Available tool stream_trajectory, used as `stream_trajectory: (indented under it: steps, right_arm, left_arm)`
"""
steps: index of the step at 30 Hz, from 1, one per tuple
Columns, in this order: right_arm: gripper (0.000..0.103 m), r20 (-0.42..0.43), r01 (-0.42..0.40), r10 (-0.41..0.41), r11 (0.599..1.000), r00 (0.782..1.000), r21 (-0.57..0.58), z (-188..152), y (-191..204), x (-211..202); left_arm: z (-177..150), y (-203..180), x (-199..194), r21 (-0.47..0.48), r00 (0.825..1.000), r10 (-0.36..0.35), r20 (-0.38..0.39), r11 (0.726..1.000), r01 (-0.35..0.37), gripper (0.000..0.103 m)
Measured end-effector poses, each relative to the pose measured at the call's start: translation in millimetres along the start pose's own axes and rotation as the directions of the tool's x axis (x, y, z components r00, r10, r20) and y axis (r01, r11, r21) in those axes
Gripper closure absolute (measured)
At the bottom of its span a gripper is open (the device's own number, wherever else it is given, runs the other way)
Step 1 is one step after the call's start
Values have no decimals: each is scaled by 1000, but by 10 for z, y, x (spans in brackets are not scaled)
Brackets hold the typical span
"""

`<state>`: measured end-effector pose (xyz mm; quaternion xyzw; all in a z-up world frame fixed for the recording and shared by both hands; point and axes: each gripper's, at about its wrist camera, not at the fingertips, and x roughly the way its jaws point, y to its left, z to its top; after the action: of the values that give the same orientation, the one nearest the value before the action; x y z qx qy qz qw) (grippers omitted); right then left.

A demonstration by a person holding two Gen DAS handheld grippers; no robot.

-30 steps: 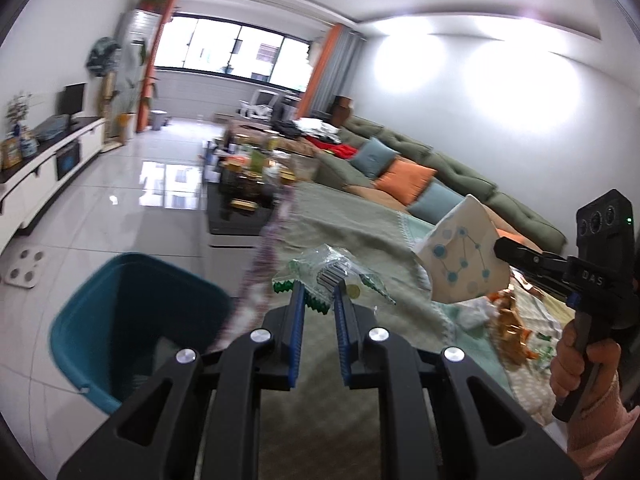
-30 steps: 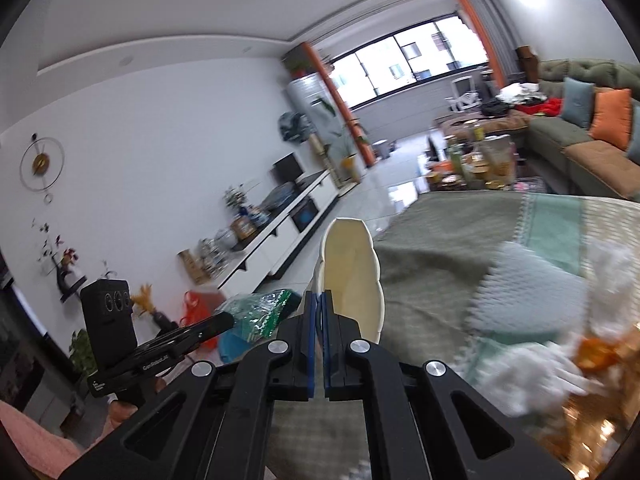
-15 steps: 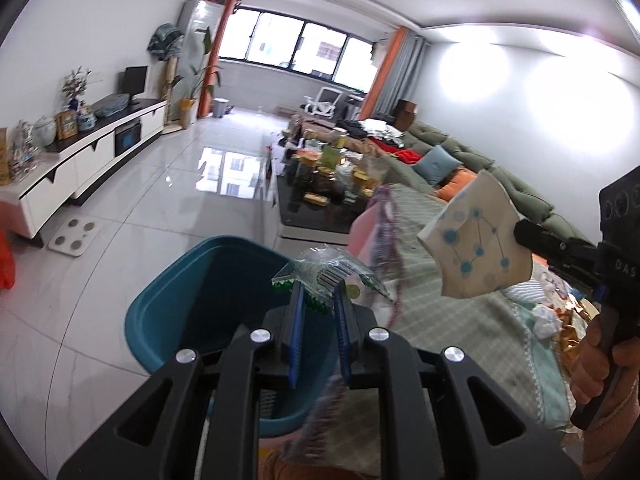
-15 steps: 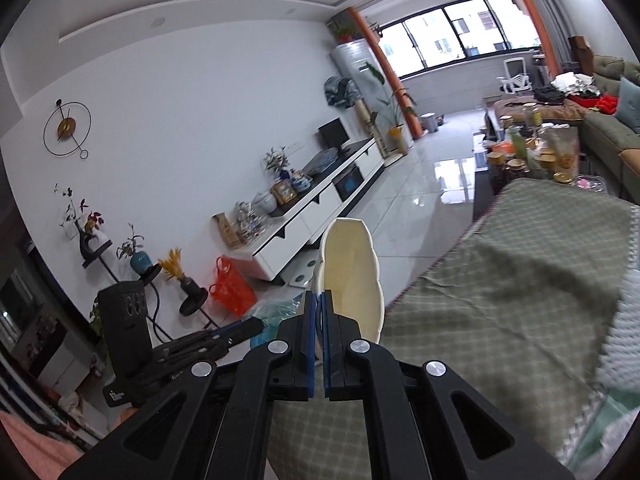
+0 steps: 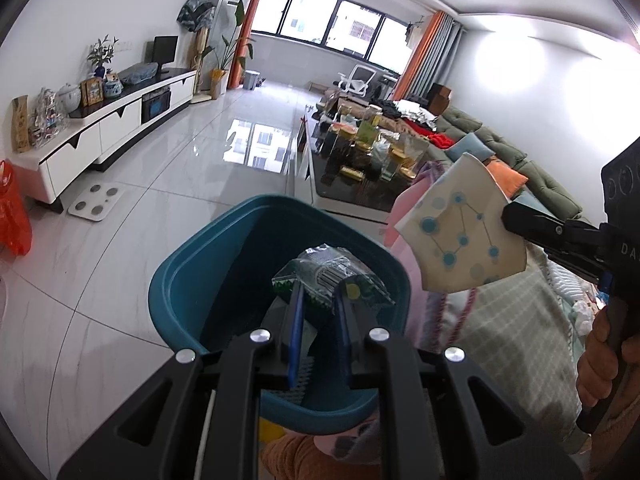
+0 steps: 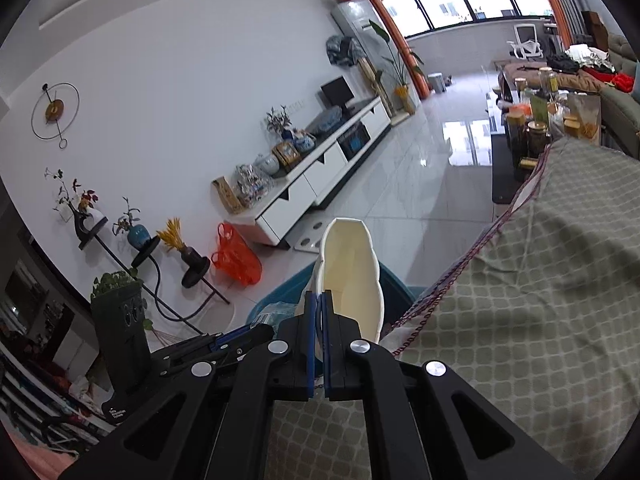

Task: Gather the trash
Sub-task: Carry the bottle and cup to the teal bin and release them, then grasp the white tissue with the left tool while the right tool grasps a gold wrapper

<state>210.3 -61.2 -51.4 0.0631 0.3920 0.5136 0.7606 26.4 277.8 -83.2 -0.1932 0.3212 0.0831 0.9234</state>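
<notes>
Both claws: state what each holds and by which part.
Left claw pinches a clear plastic wrapper at its near edge, over the teal bin. Right claw clamps a squashed paper cup by its wall.

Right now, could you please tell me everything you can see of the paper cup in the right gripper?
The paper cup is crushed flat, cream inside, with blue dots joined by thin lines outside. The right gripper has its jaws shut on the cup's rim edge, and nothing else touches it. It hangs in the air by the cloth's edge, just beside the teal bin, not yet over it.
</notes>
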Motion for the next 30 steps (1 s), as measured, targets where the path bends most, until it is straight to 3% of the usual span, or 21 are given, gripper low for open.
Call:
stream_trajectory:
  steps: [9,12,20,23,28,30]
  right_arm:
    - [97,-75,19,-18,1000,997,21,-17,47,277]
    - [94,-85,28,-26,999,996,28,-21,38,314]
    - [92,-53,49,-48,999,997,8,-22,59,148]
    - [77,-20,57,-57,998,998,-1,-42,62,-18]
    - [73,27,77,-76,997,997,-21,-101,62,-298]
    - [66,51,93,-91,995,995,-29,-135,51,-421]
  left_arm:
    - [-27,58,183,-14,999,24,-39,1000,-25,83]
    - [-23,85,242,-32,998,29,-56,999,-31,62]
    - [-15,67,235,-27,999,23,-41,999,-24,58]
    - [-11,-43,146,1,1000,11,-8,1000,-11,50]
    - [21,-328,-46,76,998,-33,56,997,29,37]
    - [25,-439,-103,106,996,-54,73,993,46,33]
